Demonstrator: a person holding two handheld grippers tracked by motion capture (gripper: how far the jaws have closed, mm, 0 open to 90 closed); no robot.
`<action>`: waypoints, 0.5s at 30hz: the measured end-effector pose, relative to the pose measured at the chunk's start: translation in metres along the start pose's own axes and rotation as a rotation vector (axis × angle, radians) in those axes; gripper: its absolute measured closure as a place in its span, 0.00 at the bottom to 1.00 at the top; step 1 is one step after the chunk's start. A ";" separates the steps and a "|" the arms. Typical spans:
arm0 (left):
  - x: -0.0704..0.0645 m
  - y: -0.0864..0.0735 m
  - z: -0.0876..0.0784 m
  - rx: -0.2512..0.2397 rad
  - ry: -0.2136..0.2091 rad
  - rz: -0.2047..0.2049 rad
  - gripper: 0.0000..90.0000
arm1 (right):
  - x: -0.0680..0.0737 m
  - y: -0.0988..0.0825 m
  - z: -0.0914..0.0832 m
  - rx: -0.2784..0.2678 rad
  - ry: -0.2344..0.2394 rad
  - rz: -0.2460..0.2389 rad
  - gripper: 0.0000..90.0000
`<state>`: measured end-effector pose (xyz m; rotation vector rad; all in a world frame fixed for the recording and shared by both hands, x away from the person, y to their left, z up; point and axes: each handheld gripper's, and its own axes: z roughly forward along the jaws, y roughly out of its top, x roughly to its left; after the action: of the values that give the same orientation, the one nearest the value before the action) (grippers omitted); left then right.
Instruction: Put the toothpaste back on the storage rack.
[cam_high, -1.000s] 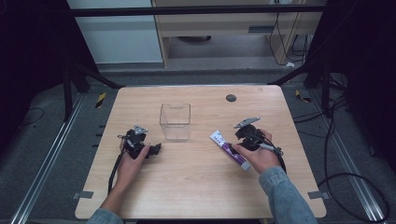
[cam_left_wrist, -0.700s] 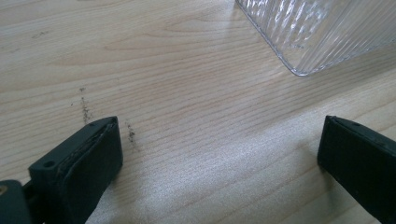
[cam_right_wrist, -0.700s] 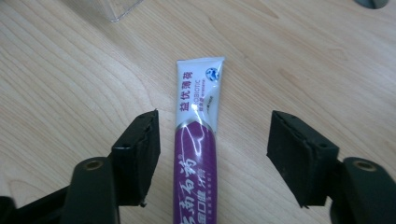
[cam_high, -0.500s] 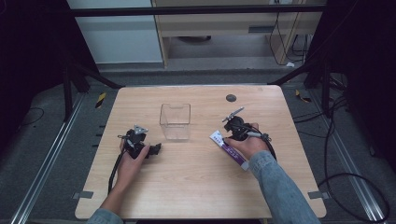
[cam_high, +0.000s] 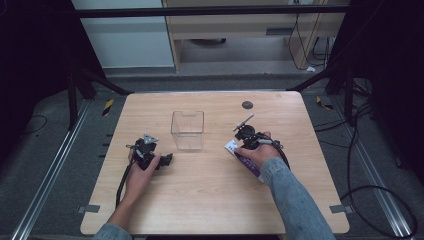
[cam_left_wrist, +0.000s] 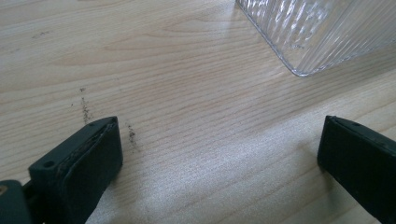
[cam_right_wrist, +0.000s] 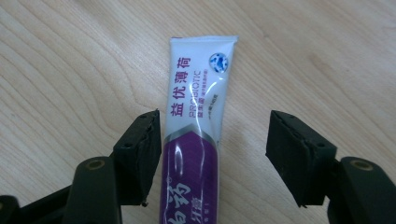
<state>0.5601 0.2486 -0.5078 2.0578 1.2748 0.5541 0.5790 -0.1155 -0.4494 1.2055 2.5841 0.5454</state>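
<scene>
A white and purple toothpaste tube (cam_right_wrist: 196, 121) lies flat on the wooden table (cam_high: 210, 200); in the high view the tube (cam_high: 239, 154) rests right of centre. My right gripper (cam_right_wrist: 212, 140) hovers over it, open, its jaws on either side of the tube, the left one close to the tube's edge. In the high view the right gripper (cam_high: 246, 135) sits just above the tube's white end. A clear plastic box (cam_high: 187, 130) stands near the table's middle. My left gripper (cam_high: 162, 160) rests on the table left of the box, open and holding nothing; the box's corner (cam_left_wrist: 317, 32) lies ahead of it.
A small dark round disc (cam_high: 247, 105) lies at the back of the table. Cables (cam_high: 125, 177) trail from both grippers. Metal rails (cam_high: 45, 180) and black frame legs flank the table, with a cabinet behind.
My right gripper has moved left and forward along the tube, from near its purple end to over its white end. The left gripper has stayed in place.
</scene>
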 end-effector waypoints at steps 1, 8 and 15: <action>0.000 0.000 0.000 0.000 0.000 0.000 0.00 | 0.001 0.000 0.002 0.004 0.015 0.004 0.42; 0.000 0.000 0.000 0.000 0.000 0.000 0.00 | 0.007 0.000 0.011 0.046 0.029 0.004 0.47; 0.000 0.000 0.000 0.001 0.000 0.002 0.00 | 0.008 -0.001 0.019 0.065 0.028 -0.005 0.50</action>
<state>0.5604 0.2487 -0.5077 2.0602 1.2735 0.5538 0.5804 -0.1055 -0.4676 1.2197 2.6468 0.4839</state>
